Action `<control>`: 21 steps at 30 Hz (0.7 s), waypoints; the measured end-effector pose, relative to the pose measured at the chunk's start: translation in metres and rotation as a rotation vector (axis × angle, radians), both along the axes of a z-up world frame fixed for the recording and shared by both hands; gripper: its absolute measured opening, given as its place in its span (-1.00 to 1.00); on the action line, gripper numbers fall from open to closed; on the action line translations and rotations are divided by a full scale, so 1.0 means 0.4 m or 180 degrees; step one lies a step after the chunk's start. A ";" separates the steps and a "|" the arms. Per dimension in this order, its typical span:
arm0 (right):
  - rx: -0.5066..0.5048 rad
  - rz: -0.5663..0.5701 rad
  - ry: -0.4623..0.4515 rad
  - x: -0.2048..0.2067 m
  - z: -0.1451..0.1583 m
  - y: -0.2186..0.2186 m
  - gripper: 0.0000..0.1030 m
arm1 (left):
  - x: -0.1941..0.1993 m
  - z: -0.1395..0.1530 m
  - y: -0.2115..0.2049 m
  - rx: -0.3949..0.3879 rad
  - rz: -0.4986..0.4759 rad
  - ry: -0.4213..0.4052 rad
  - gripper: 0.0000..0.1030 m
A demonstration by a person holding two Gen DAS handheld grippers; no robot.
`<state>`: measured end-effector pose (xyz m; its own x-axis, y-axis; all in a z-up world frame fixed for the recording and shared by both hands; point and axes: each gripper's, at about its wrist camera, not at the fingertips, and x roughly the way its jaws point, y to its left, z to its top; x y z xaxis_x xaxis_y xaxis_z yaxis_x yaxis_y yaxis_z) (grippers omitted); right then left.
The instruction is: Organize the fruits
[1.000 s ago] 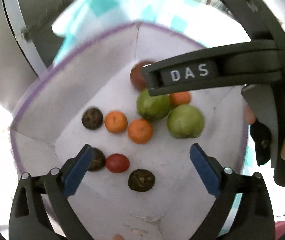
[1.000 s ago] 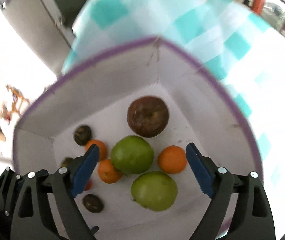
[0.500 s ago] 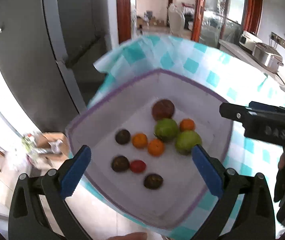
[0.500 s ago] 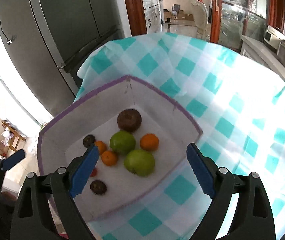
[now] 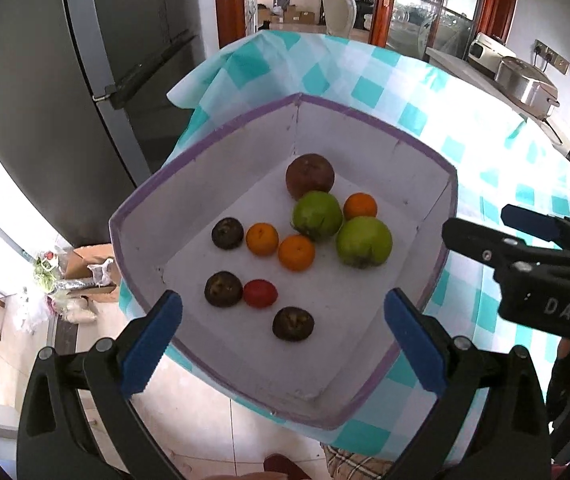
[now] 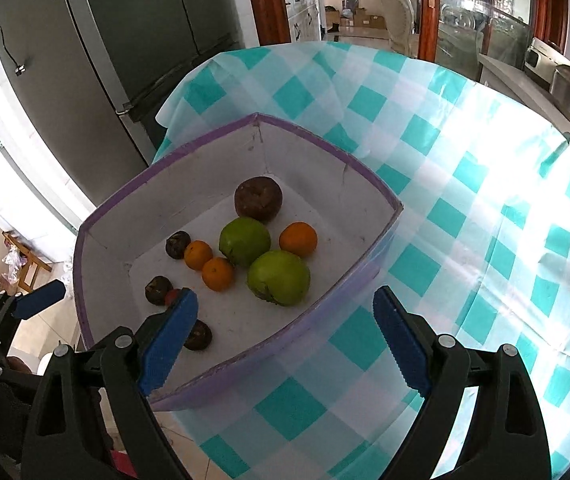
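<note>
A white box with a purple rim [image 5: 365, 114] sits at the table's near-left corner. It holds two green fruits [image 5: 317, 215] [image 5: 363, 241], three oranges [image 5: 296, 252], a large brown fruit [image 5: 309, 176], three small dark fruits [image 5: 227, 233] and a small red one [image 5: 260, 293]. My left gripper [image 5: 283, 340] hangs open above the box's near side, holding nothing. My right gripper [image 6: 285, 340] is open too, above the box's right wall [image 6: 305, 320], and is empty. In the left wrist view it shows to the right of the box [image 5: 525, 248].
A teal and white checked cloth [image 6: 465, 200] covers the table to the right of the box. A tall grey fridge [image 5: 85, 80] stands at the left. Tiled floor [image 5: 189, 420] lies below the table's edge, with clutter [image 5: 69, 280] beside it. A counter with metal appliances [image 5: 525, 84] runs at the back right.
Both grippers have pulled up and back from the box, so the whole box and table now show. The right gripper has left the space over the fruits and moved out to the right.
</note>
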<state>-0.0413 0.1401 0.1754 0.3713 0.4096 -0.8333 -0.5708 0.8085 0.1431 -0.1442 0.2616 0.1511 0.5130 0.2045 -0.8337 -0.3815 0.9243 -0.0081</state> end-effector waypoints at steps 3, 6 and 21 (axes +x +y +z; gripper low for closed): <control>0.0012 0.0014 0.0004 -0.003 0.000 0.002 0.68 | -0.001 -0.005 0.004 -0.0013 0.0021 0.0022 0.97; 0.0023 0.0013 0.0005 -0.003 0.000 0.002 0.68 | -0.001 -0.009 0.007 -0.0050 0.0042 0.0033 0.97; 0.0046 -0.0013 0.0025 -0.002 -0.003 -0.009 0.69 | 0.009 -0.023 0.004 -0.0069 0.0036 0.0098 0.97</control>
